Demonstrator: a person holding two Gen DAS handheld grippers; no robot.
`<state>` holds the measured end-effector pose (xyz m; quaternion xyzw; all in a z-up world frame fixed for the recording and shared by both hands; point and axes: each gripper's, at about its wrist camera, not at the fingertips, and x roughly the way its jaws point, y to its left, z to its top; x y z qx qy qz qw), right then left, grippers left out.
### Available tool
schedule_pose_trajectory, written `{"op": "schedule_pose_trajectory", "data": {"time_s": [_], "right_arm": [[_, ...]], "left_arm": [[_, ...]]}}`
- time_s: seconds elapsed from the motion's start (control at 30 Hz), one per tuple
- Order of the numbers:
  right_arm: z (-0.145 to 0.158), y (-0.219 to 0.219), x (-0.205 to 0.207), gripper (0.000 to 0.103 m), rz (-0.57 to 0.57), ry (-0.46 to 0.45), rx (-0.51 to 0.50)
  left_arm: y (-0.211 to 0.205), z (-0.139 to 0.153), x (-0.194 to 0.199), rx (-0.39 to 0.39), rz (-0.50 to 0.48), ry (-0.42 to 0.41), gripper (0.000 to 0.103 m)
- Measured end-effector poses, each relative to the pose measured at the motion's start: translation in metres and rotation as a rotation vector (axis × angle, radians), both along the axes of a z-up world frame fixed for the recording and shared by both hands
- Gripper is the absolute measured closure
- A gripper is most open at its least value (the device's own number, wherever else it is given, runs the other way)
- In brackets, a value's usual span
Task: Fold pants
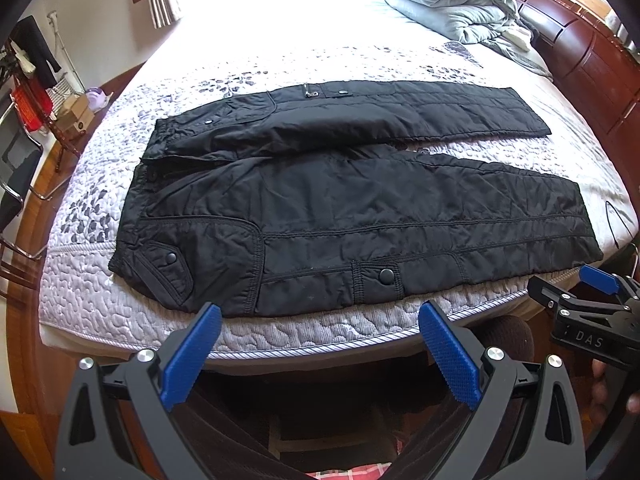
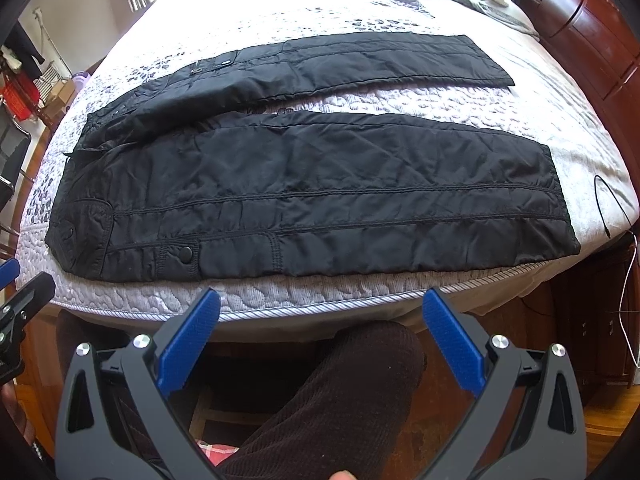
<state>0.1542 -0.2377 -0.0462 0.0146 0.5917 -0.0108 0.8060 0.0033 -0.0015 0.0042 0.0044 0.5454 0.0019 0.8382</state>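
The black quilted pants (image 1: 352, 204) are lying flat across the near half of the bed (image 1: 280, 328), waistband toward the left and both legs running to the right with a strip of patterned bedspread showing between them; the nearer leg is sitting just beside the mattress edge. The left claw (image 1: 320, 322) is hovering off the bed edge with its blue pads spread wide and nothing between them, just short of the snap pocket (image 1: 378, 280) on the near leg. The right claw (image 2: 320, 312) is likewise gaping and gripping nothing, hanging before the edge, apart from the cloth. A bundled grey comforter (image 1: 456, 4) is sitting at the far right corner against the dark wooden headboard (image 1: 592, 60), well apart from the pants. A thin black cable (image 2: 608, 204) is trailing over the right edge near the leg cuffs. Cardboard boxes (image 1: 74, 118) and a rack of hanging clothes are crowding the floor to the left.
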Motion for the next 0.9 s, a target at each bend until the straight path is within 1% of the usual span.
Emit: {"op": "schedule_pose_trajectory", "data": {"time_s": [0.9], "right_arm": [[-0.0063, 0.0005, 0.0035, 0.002, 0.011, 0.011, -0.004]], "left_arm": [[-0.0011, -0.0017, 0.0008, 0.002, -0.007, 0.004, 0.003]]}}
